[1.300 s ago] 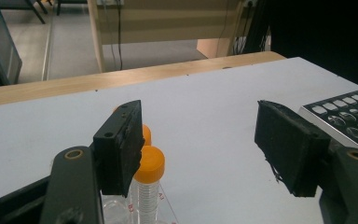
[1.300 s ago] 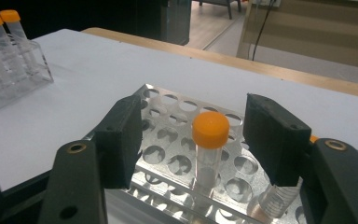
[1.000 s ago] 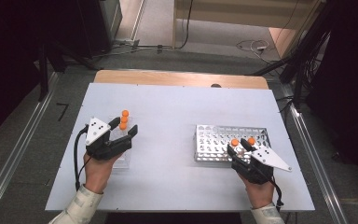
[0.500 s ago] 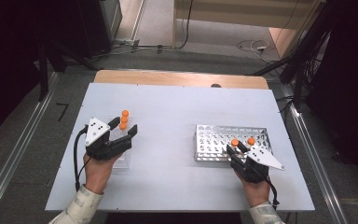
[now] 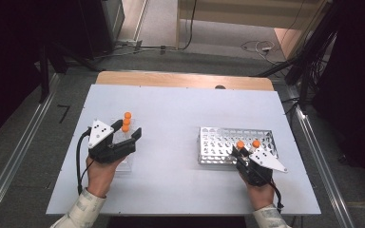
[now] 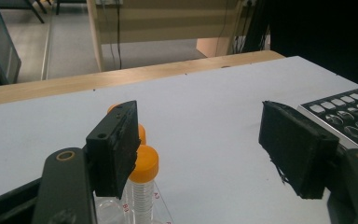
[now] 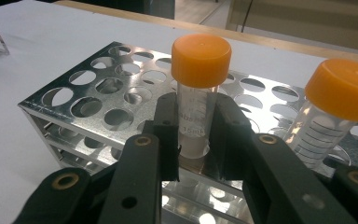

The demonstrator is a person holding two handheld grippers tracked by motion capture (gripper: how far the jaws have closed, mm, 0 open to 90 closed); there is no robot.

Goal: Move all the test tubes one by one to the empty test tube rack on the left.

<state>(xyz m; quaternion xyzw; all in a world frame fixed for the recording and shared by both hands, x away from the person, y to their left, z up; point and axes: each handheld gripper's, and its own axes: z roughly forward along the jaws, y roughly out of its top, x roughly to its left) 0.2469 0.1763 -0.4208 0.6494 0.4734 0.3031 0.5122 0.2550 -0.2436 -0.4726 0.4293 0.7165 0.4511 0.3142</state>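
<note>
My right gripper (image 7: pixel 193 123) is shut on a clear tube with an orange cap (image 7: pixel 200 59), gripping it below the cap. The tube stands upright in a hole of the metal rack (image 7: pixel 74 100). A second orange-capped tube (image 7: pixel 341 95) stands in the rack just to its right. In the high view the right gripper (image 5: pixel 238 152) sits at the rack's near edge (image 5: pixel 209 159). My left gripper (image 6: pixel 200 135) is open wide with nothing between its jaws. It hovers beside several orange-capped tubes (image 6: pixel 144 164) in a clear holder (image 5: pixel 123 161) at the left.
The white table (image 5: pixel 180 118) has a wooden strip along its far edge (image 5: pixel 180 80). Most holes of the metal rack (image 5: pixel 218 137) hold nothing. Cables lie on the floor beyond the table (image 5: pixel 252 46).
The right gripper has turned slightly at the rack's near edge. The left gripper has barely moved.
</note>
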